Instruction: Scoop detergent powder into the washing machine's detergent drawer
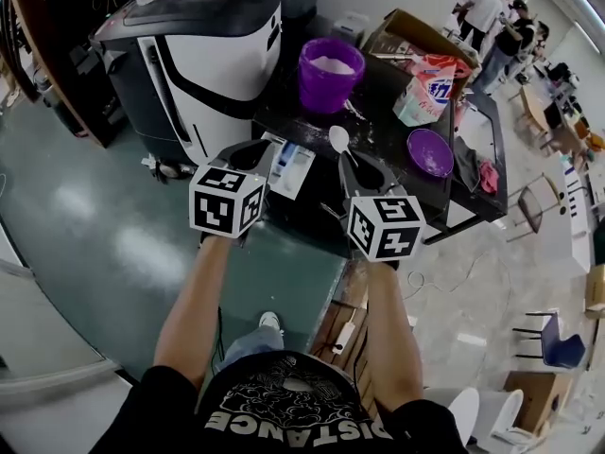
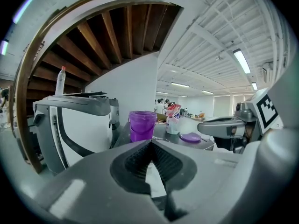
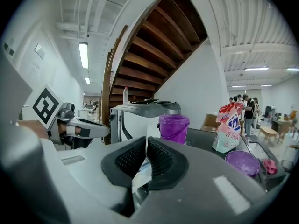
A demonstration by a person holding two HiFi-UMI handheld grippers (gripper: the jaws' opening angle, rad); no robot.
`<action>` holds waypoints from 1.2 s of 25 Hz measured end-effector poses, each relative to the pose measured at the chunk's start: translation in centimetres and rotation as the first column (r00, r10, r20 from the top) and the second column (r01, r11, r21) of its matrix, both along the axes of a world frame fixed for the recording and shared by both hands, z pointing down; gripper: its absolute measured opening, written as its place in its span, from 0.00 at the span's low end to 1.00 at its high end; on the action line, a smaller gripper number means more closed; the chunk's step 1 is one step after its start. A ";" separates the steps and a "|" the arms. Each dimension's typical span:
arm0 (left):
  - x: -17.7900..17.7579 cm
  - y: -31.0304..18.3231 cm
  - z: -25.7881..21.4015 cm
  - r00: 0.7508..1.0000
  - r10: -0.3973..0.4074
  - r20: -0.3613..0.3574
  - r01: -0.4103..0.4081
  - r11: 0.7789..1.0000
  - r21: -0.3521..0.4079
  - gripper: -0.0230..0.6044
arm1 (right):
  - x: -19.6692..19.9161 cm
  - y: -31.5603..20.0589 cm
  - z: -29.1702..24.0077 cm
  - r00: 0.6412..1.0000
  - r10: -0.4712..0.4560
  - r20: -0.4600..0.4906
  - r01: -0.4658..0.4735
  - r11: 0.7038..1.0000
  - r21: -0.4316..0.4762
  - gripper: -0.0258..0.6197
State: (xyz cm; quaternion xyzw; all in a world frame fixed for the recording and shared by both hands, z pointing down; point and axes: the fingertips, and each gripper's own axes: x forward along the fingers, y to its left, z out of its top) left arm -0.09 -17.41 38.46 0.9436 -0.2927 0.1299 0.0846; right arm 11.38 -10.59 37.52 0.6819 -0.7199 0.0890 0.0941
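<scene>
Both your tongs are pinched shut with nothing in them, held side by side at the near edge of the dark surface [image 1: 383, 112]. The left tongs [image 1: 248, 151] [image 2: 151, 143] sit just left of the white drawer [image 1: 289, 170], and the right tongs [image 1: 364, 166] [image 3: 146, 140] are just near of the spoon [image 1: 337, 139]. Powder fills the purple bucket [image 1: 329, 72] at the far side, with the machine [image 1: 203, 60] to its left. The detergent bag [image 1: 430, 85] stands to the right, and a purple lid [image 1: 430, 152] lies near of it.
</scene>
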 end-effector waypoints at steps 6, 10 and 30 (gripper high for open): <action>0.6 -1.4 -1.4 1.000 0.028 -0.002 -0.028 0.999 -0.017 0.04 | 0.6 -1.1 -1.8 1.000 0.028 -0.004 -0.028 1.000 -0.010 0.09; 0.6 -2.1 -2.4 1.000 0.030 -0.009 -0.030 0.999 -0.018 0.04 | 0.4 -1.7 -2.8 0.999 0.028 -0.016 -0.028 1.000 -0.011 0.09; 4.8 -8.6 -3.8 1.000 0.015 0.001 -0.015 0.999 0.032 0.04 | 5.0 -9.6 -4.3 0.998 -0.032 -0.059 0.033 0.999 0.013 0.09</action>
